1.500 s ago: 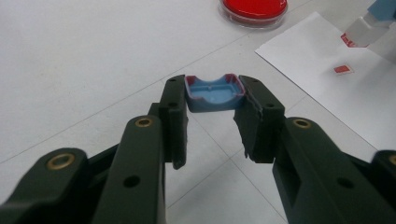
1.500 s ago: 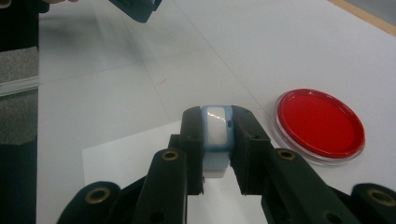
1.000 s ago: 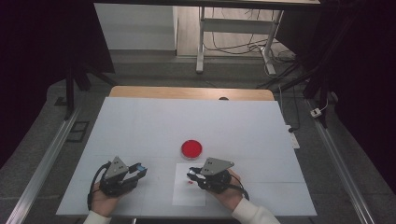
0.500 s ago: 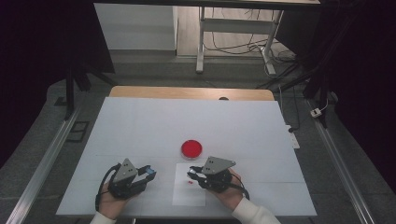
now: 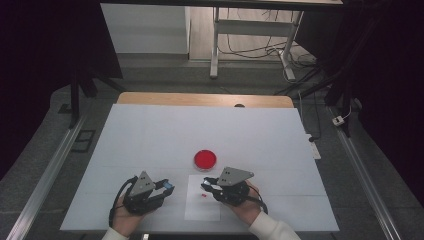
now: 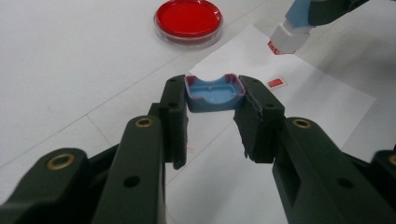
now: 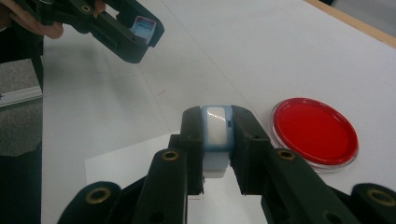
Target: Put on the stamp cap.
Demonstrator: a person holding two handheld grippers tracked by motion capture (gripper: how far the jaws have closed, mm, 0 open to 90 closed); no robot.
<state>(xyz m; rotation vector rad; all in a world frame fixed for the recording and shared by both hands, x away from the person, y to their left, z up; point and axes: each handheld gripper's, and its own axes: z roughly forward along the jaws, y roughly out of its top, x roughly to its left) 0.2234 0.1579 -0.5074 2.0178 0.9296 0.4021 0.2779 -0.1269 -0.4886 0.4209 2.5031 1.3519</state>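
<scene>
Cap: blue stamp cap (image 6: pixel 215 92) pinched between the left gripper (image 6: pixel 212 100) pads, hollow side up, held aside to free the stamp.
Stamp: white-and-blue stamp (image 7: pixel 216 135) clamped by the right gripper (image 7: pixel 215 140), face down toward the paper sheet (image 5: pixel 202 207), likely to print.
Left gripper view: red mark (image 6: pixel 276 82) on paper, beyond its fingertips.
High view: red dish (image 5: pixel 205 158) just ahead of both grippers.

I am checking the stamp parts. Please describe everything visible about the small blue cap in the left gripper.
The blue cap is a small, shallow plastic-looking shell, light blue, with red staining along its inner rim. Its hollow side faces the camera in the left gripper view. The left gripper is shut on it, one jaw pressing on each side, and holds it clear above the white table, close to the edge of the white paper sheet.
</scene>
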